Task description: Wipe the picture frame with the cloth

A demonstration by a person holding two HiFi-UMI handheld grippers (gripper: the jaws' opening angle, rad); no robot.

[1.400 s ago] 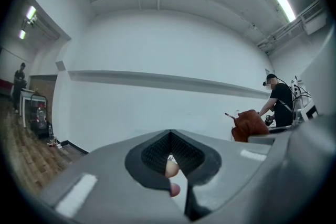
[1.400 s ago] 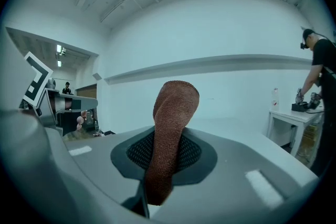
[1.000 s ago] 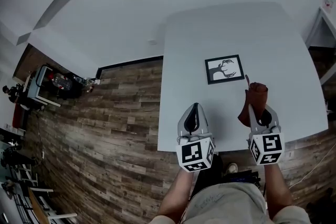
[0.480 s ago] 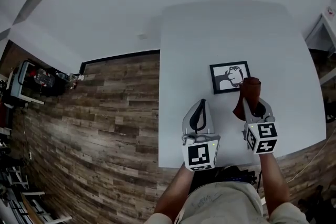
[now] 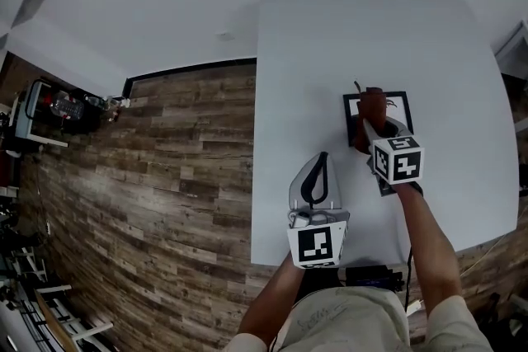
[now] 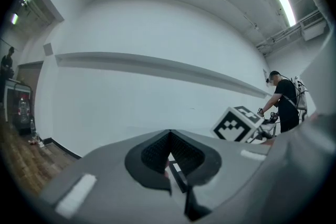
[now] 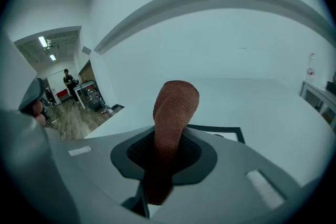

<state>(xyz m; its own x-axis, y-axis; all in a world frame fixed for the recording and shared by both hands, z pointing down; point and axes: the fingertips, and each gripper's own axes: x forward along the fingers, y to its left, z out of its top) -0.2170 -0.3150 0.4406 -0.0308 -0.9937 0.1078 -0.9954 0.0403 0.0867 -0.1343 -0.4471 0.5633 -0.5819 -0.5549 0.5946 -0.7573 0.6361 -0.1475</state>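
A black picture frame (image 5: 398, 100) with a dark drawing on white lies flat on the white table (image 5: 313, 70). My right gripper (image 5: 375, 124) is shut on a reddish-brown cloth (image 5: 369, 111) and sits over the frame's left part, hiding much of it. In the right gripper view the cloth (image 7: 170, 128) sticks up from between the jaws, with the frame's black edge (image 7: 226, 130) just behind it. My left gripper (image 5: 314, 177) hovers near the table's front left edge, shut, with nothing held. Its closed jaws fill the left gripper view (image 6: 170, 162).
Wood-pattern floor (image 5: 157, 177) lies left of the table. A cart with equipment (image 5: 58, 107) stands at the far left. A person (image 6: 286, 102) stands in the background at the right of the left gripper view.
My right gripper has carried the cloth forward and left, from beside the frame to over it. The left gripper has stayed roughly where it was.
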